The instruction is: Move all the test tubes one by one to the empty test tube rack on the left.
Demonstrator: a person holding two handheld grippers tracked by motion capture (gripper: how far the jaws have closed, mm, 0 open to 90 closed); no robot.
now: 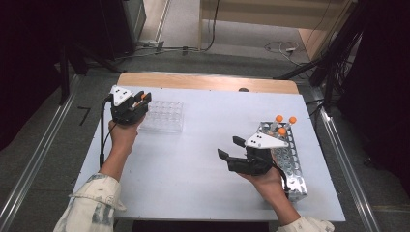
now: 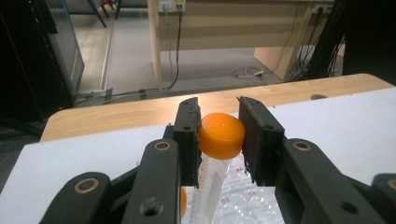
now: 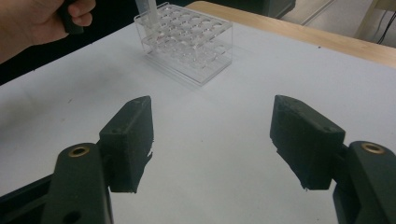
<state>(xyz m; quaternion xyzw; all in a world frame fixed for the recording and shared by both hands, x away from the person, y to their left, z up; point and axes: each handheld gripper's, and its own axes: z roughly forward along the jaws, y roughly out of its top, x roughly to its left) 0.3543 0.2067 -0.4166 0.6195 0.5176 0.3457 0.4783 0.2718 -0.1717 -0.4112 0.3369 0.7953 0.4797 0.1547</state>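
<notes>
Overhead, the white counter (image 1: 193,164) carries two racks, well apart. A clear plastic rack (image 1: 163,116) stands near the far left corner; a perforated metal rack (image 1: 290,159) lies along the right edge. Two orange-capped tubes (image 1: 285,122) stand in the far end of the metal rack, side by side.

The left tongs (image 1: 140,102) hover at the left end of the clear rack, pinching one tube (image 2: 212,182) by its orange cap (image 2: 222,135). From the left gripper view the cap sits squarely between the two black pads, and the clear, graduated tube body hangs down toward the rack's wells. Part of another orange shape shows low beside the left jaw; what it is cannot be told.

The right tongs (image 1: 231,147) hang over bare counter just left of the metal rack, jaws spread wide with nothing between them. From the right gripper view the clear rack (image 3: 184,39) lies ahead across open counter, its wells in regular rows, with the tube (image 3: 147,9) entering at its far left corner and the person's other hand (image 3: 42,21) beside it.

Count: two racks, three capped tubes seen, two tongs. Nothing stands between the two racks.
</notes>
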